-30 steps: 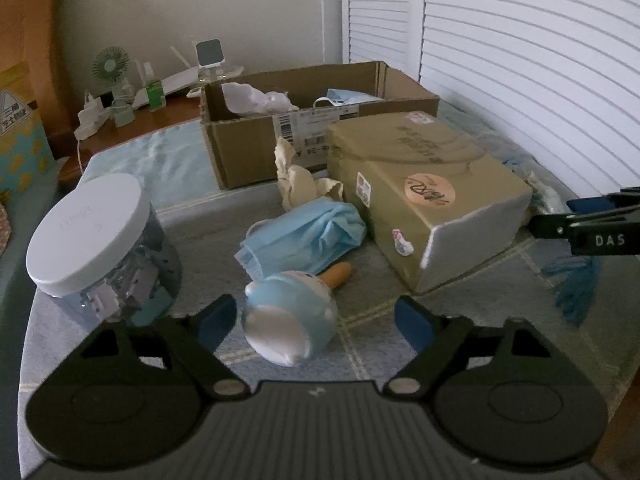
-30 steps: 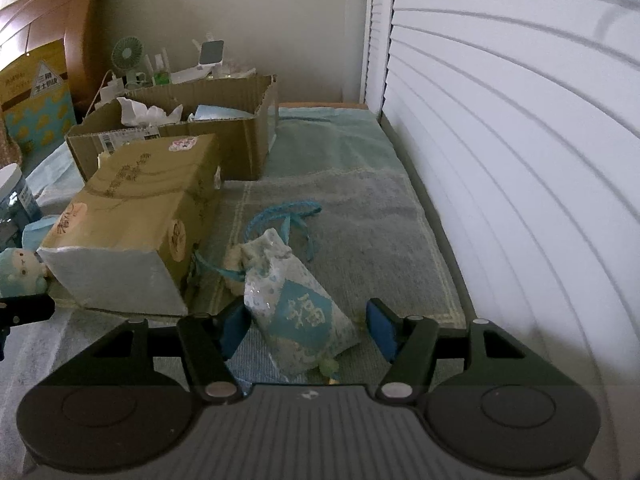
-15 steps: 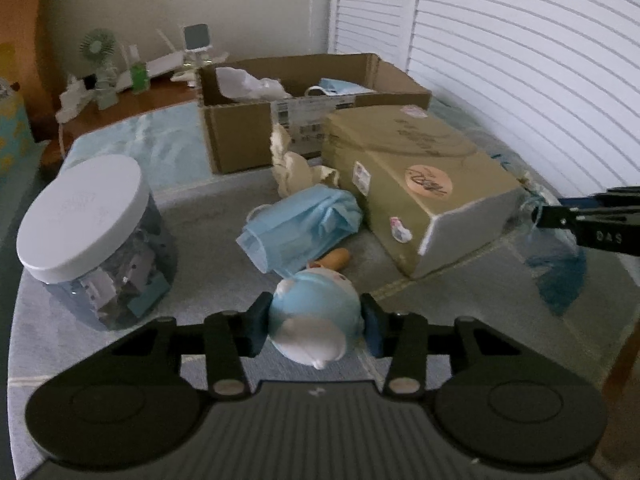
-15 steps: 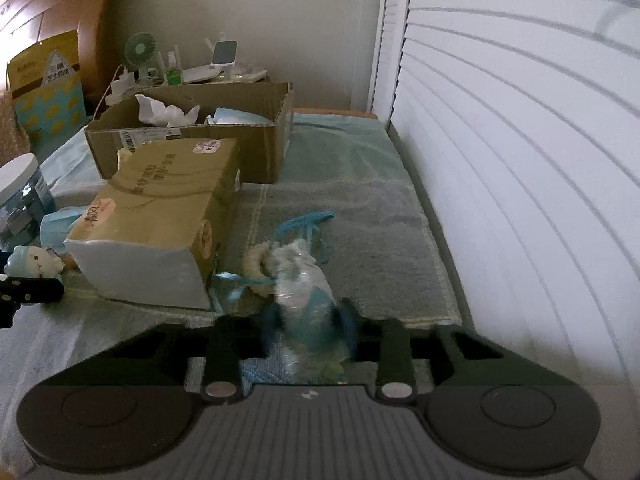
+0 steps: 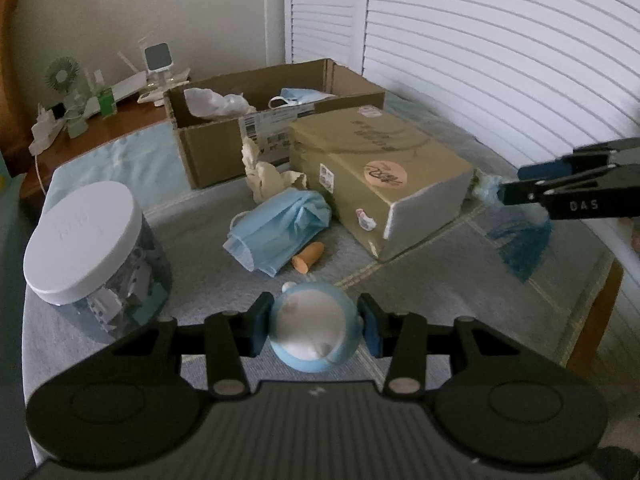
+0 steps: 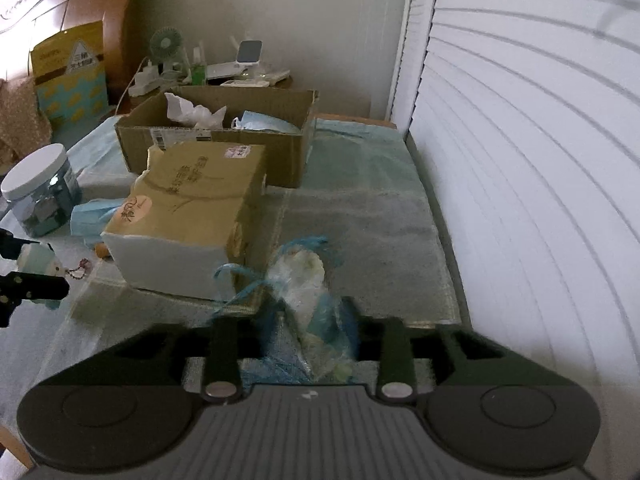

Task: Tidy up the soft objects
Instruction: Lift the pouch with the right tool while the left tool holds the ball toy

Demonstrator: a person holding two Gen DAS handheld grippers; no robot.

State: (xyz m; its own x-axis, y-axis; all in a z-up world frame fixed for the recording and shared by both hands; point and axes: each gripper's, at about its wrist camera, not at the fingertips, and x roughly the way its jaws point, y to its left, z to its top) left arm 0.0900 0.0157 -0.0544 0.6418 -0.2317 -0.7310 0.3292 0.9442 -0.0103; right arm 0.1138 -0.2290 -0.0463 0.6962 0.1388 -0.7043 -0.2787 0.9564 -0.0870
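Note:
My left gripper [image 5: 312,326] is shut on a round blue-and-white plush toy [image 5: 310,330] and holds it above the cloth. My right gripper [image 6: 310,328] is shut on a small blue-and-white drawstring pouch [image 6: 308,292] with blue ribbon; it also shows in the left wrist view [image 5: 520,236], lifted off the surface. An open cardboard box [image 5: 276,120] at the back holds white cloth and a blue mask. A blue face mask [image 5: 280,228], beige crumpled fabric [image 5: 268,172] and a small orange piece [image 5: 308,258] lie on the cloth.
A closed tan box [image 5: 380,172] lies in the middle, between the two grippers. A clear jar with a white lid [image 5: 84,244] stands at the left. A wooden side table with a fan [image 6: 166,44] and gadgets is behind. White shutters [image 6: 520,160] line the right side.
Both grippers closed on their objects, the left on the plush toy, the right on the pouch, and lifted them off the cloth. The orange piece is now uncovered.

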